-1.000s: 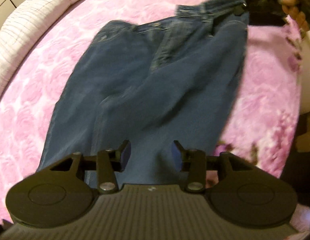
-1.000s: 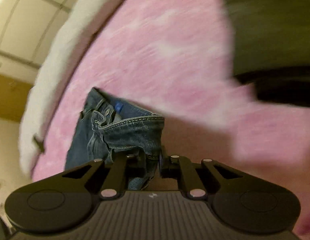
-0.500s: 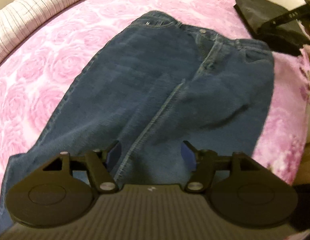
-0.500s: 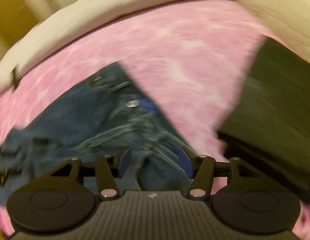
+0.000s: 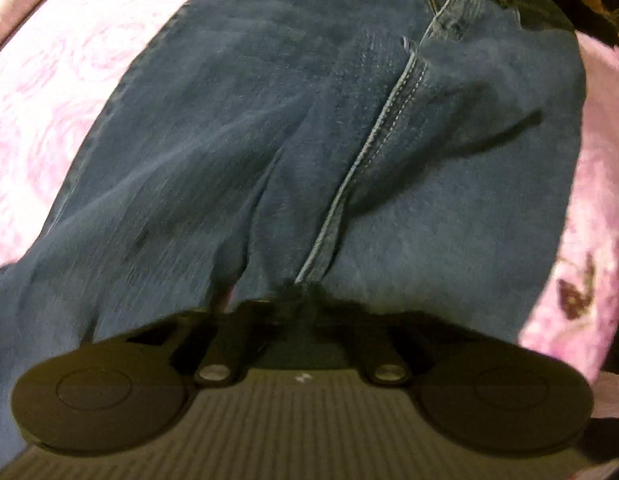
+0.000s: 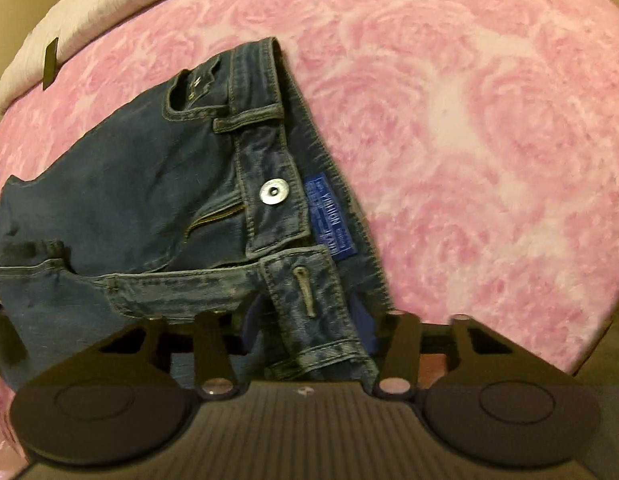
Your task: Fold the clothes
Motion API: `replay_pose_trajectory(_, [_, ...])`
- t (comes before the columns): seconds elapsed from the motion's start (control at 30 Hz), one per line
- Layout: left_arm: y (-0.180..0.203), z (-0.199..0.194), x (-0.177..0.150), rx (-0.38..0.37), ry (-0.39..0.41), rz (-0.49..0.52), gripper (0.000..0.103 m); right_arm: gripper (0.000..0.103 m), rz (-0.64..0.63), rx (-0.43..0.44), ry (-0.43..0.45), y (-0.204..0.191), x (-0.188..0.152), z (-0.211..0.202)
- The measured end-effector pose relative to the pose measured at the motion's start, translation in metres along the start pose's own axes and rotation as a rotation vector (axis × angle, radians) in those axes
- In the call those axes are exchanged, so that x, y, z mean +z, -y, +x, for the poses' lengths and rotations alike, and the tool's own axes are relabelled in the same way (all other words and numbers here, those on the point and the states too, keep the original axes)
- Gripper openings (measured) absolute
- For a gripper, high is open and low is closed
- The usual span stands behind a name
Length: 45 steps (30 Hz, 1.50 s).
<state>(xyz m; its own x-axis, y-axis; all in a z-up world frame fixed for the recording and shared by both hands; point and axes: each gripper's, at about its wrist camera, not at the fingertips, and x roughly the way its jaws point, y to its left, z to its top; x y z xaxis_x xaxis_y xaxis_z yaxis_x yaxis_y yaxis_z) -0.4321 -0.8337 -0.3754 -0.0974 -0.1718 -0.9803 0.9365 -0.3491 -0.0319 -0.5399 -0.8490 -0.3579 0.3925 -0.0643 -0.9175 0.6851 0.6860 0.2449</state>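
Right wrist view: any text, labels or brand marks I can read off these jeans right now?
"YISHION": white print on the blue label inside the waistband of the jeans.
Smaller lines below it on that label: too small to read.
Metal button: no lettering legible.
Left wrist view: no text visible.

Likely a home bedroom: pink rose-patterned bedspread (image 6: pixel 489 120), white quilted edge (image 6: pixel 109 4).

Blue jeans (image 5: pixel 309 140), pink rose-patterned blanket (image 6: pixel 489 120)
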Motion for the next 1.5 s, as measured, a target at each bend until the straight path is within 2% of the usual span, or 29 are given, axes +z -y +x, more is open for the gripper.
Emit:
replay_pose_trajectory(0.1, [0.007, -0.017, -0.018, 0.009, -0.041, -0.007, 0.0, 0.024, -0.019, 0.001, -0.001, 0.001, 0.0, -0.004])
replay_pose_trajectory(0.17, [0.011, -0.025, -0.033, 0.026, -0.073, -0.008, 0.0, 0.022, -0.051, 0.017, 0.039, -0.003, 0.003, -0.024])
replay_pose_trajectory(0.23, [0.009, -0.026, -0.041, 0.035, -0.089, -0.049, 0.0, 0.006, -0.069, 0.034, 0.105, -0.006, 0.009, -0.043])
replay_pose_trajectory(0.33, [0.008, -0.022, -0.042, 0.042, -0.1, -0.086, 0.0, 0.006, -0.079, 0.069, 0.179, -0.004, 0.026, -0.053])
replay_pose_trajectory(0.43, [0.016, -0.015, -0.03, 0.044, -0.094, -0.066, 0.0, 0.006, -0.119, 0.073, 0.192, -0.004, 0.043, -0.038])
replay_pose_trajectory(0.57, [0.021, -0.007, -0.017, 0.039, -0.074, -0.066, 0.008, 0.008, -0.084, 0.049, 0.07, 0.011, 0.046, 0.012])
replay_pose_trajectory(0.63, [0.019, -0.014, -0.014, 0.038, -0.044, -0.074, 0.009, 0.013, -0.084, 0.048, 0.026, 0.016, 0.043, 0.025])
replay_pose_trajectory(0.7, [0.016, -0.021, -0.01, 0.036, -0.015, -0.082, 0.009, 0.02, -0.071, 0.068, 0.033, 0.018, 0.046, 0.018])
replay_pose_trajectory(0.77, [0.008, -0.033, -0.001, 0.038, 0.023, -0.097, 0.01, 0.022, -0.079, 0.084, 0.067, 0.017, 0.05, 0.003])
replay_pose_trajectory(0.83, [-0.003, -0.042, 0.012, 0.047, 0.073, -0.114, 0.01, 0.035, -0.091, 0.095, 0.108, 0.016, 0.056, -0.01])
replay_pose_trajectory(0.87, [-0.008, -0.047, 0.021, 0.052, 0.094, -0.125, 0.011, 0.036, -0.09, 0.095, 0.127, 0.016, 0.061, -0.013])
replay_pose_trajectory(0.93, [-0.018, -0.05, 0.042, 0.064, 0.141, -0.153, 0.025, 0.037, -0.087, 0.103, 0.143, 0.017, 0.072, -0.014])
replay_pose_trajectory(1.0, [-0.023, -0.047, 0.068, 0.067, 0.187, -0.152, 0.029, 0.038, -0.106, 0.117, 0.14, 0.014, 0.087, -0.004])
replay_pose_trajectory(1.13, [-0.028, -0.03, 0.115, 0.079, 0.262, -0.078, 0.042, 0.055, -0.135, 0.163, 0.154, 0.006, 0.124, 0.026])
replay_pose_trajectory(1.3, [-0.06, 0.007, 0.152, 0.092, 0.29, -0.071, 0.046, 0.056, -0.119, 0.242, 0.147, 0.007, 0.173, 0.077])
replay_pose_trajectory(1.37, [-0.08, 0.025, 0.15, 0.086, 0.292, -0.097, 0.05, 0.059, -0.127, 0.258, 0.132, 0.009, 0.187, 0.094])
replay_pose_trajectory(1.4, [-0.091, 0.034, 0.149, 0.069, 0.286, -0.123, 0.05, 0.066, -0.134, 0.266, 0.127, 0.01, 0.19, 0.102])
replay_pose_trajectory(1.5, [-0.112, 0.056, 0.15, -0.022, 0.247, -0.173, 0.05, 0.068, -0.119, 0.311, 0.115, 0.012, 0.193, 0.116])
